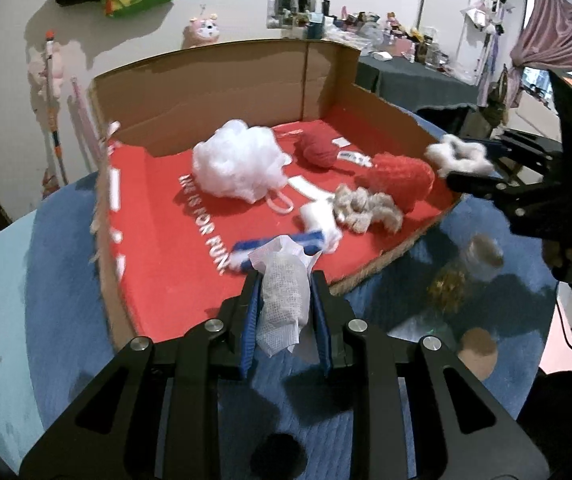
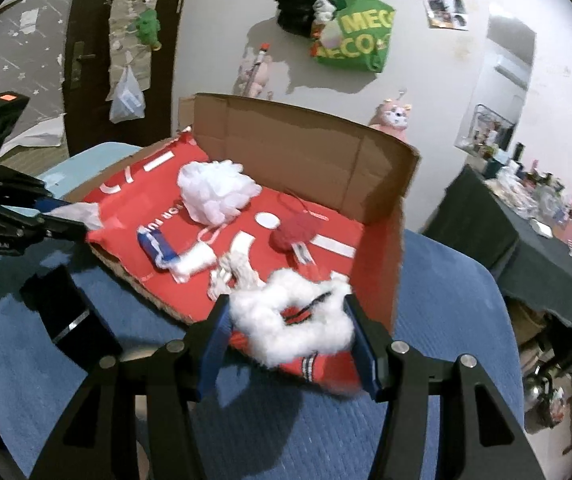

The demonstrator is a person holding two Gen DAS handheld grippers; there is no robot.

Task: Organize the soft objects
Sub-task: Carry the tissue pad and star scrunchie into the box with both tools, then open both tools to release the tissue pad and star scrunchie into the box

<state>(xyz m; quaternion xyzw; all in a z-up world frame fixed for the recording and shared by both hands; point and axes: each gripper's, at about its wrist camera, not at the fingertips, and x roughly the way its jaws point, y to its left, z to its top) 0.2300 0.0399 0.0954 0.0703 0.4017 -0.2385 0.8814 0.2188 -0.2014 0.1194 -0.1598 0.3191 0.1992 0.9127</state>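
Note:
My left gripper is shut on a white mesh cloth at the near edge of the red-lined cardboard box. My right gripper is shut on a fluffy white ring over the box's right corner; it also shows in the left wrist view. In the box lie a white bath pouf, a red yarn ball, a red knit piece, a beige scrunchie and a blue and white cloth.
The box sits on a blue quilted surface. A brown disc and blurred small items lie on it at the right. A black block lies left of the box. A cluttered dark table stands at the right.

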